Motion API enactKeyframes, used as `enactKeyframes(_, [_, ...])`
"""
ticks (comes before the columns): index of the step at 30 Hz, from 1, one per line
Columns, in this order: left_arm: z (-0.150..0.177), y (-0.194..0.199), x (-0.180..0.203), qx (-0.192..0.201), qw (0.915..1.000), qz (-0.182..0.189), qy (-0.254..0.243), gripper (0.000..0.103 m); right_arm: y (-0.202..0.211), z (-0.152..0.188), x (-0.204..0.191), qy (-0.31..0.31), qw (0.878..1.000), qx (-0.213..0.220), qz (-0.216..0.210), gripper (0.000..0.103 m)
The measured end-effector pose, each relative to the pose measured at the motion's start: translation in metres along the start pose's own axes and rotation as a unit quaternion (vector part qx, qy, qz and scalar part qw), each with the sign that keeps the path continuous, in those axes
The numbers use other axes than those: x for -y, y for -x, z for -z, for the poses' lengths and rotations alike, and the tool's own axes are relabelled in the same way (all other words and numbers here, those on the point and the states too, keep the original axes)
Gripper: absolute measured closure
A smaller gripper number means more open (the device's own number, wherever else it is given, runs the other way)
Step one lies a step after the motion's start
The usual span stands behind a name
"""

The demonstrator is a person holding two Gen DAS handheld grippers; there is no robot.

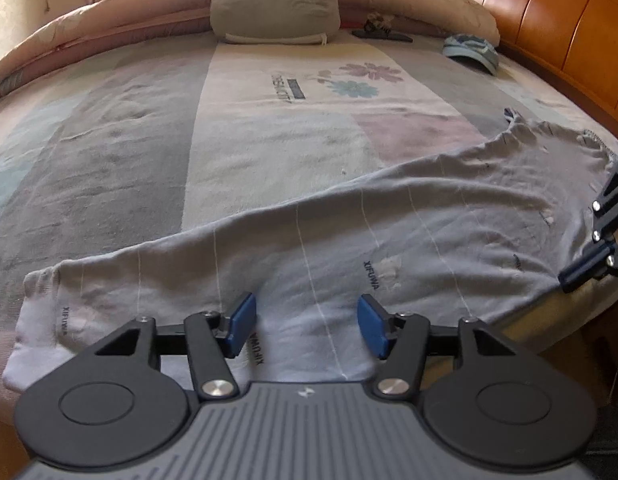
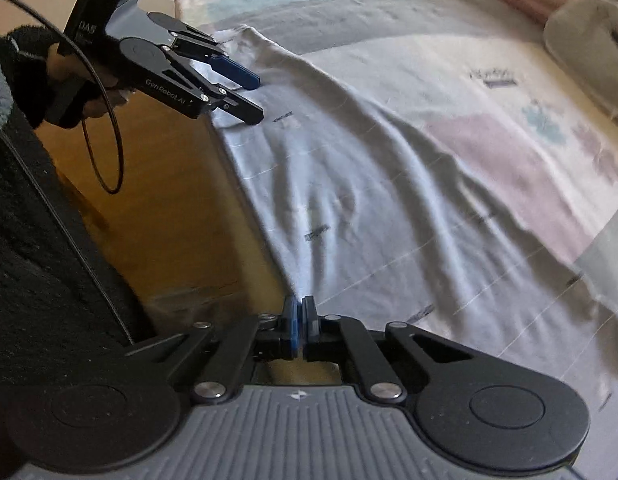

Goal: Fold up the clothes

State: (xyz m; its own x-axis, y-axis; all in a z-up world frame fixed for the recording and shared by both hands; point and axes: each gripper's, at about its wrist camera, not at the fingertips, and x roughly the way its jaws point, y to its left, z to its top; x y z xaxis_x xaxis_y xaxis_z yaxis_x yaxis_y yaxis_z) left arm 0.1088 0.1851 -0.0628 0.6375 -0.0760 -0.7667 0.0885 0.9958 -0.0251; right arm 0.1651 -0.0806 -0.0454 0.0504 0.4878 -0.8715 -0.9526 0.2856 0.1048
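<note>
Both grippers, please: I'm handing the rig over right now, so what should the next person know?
Right gripper: jaws shut on the near edge of the grey garment.
Left gripper: jaws open over the same edge further along, gripping nothing.
Garment: spread long and wrinkled along the near edge of the bed.
Done: one edge pinched; no clear fold visible.
Left: close the left jaws on the edge, then fold.

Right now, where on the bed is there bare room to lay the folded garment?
Free: the striped sheet between the grey garment and the cat pillow. Crowded: by the headboard, with a blue cap and a dark clip; the near edge, under the garment.
</note>
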Motion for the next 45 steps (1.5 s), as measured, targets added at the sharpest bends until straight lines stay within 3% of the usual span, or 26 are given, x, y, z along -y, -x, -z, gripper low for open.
enactKeyframes(3, [-0.014,0.008,0.007,0.037,0.9991,0.015,-0.015,0.043,0.009,-0.001,0.006,-0.023,1.000,0.016,0.002,0.099])
enactKeyframes(5, [-0.020,0.002,0.013,0.045,0.9982,0.033,-0.020,0.040,0.022,-0.001,0.016,-0.055,0.997,0.045,0.029,0.085])
enactKeyframes(10, [-0.014,-0.022,0.029,0.023,0.9974,0.058,-0.034,0.041,0.012,0.019,0.043,-0.136,0.979,0.046,0.147,0.070])
enactKeyframes(13, [0.003,-0.012,0.031,0.018,0.9975,0.055,-0.041,0.035,0.018,0.043,0.037,-0.201,0.965,0.086,0.146,0.056])
enactKeyframes(16, [0.001,-0.003,0.024,-0.010,0.9971,0.065,-0.038,0.035,0.026,0.052,0.028,-0.216,0.962,0.085,0.146,0.047])
enactKeyframes(18, [-0.010,0.002,0.016,0.007,0.9972,0.063,-0.040,0.035,0.029,0.040,0.037,-0.234,0.958,0.082,0.142,0.047])
enactKeyframes(21, [-0.029,-0.001,-0.001,0.041,0.9980,0.045,-0.018,0.035,0.030,0.012,0.055,-0.234,0.949,0.120,0.177,0.040])
enactKeyframes(23, [-0.034,-0.008,-0.013,0.045,0.9982,0.039,0.010,0.035,0.015,-0.007,0.069,-0.241,0.943,0.122,0.192,0.032])
enactKeyframes(25, [-0.030,-0.019,-0.024,0.035,0.9977,0.043,0.038,0.035,-0.006,-0.022,0.081,-0.255,0.941,0.115,0.192,0.031])
enactKeyframes(27, [-0.023,-0.026,-0.031,0.031,0.9971,0.039,0.057,0.034,-0.026,-0.027,0.086,-0.266,0.938,0.101,0.200,0.018])
enactKeyframes(28, [-0.022,-0.027,-0.033,0.036,0.9963,0.046,0.063,0.031,-0.030,-0.027,0.083,-0.259,0.937,0.106,0.207,0.002])
enactKeyframes(34, [-0.038,-0.040,-0.044,0.045,0.9926,0.060,0.096,0.030,-0.038,-0.028,0.079,-0.270,0.930,0.107,0.225,0.000])
enactKeyframes(39, [-0.038,-0.016,-0.044,0.061,0.9904,0.087,0.088,0.030,-0.038,-0.027,0.077,-0.269,0.928,0.116,0.231,0.000])
enactKeyframes(43, [-0.017,-0.019,-0.050,0.015,0.9900,0.094,0.103,0.031,-0.037,-0.026,0.076,-0.267,0.927,0.120,0.233,0.000])
enactKeyframes(45, [-0.005,-0.012,-0.057,0.022,0.9872,0.107,0.116,0.028,-0.037,-0.027,0.076,-0.269,0.928,0.113,0.232,0.000])
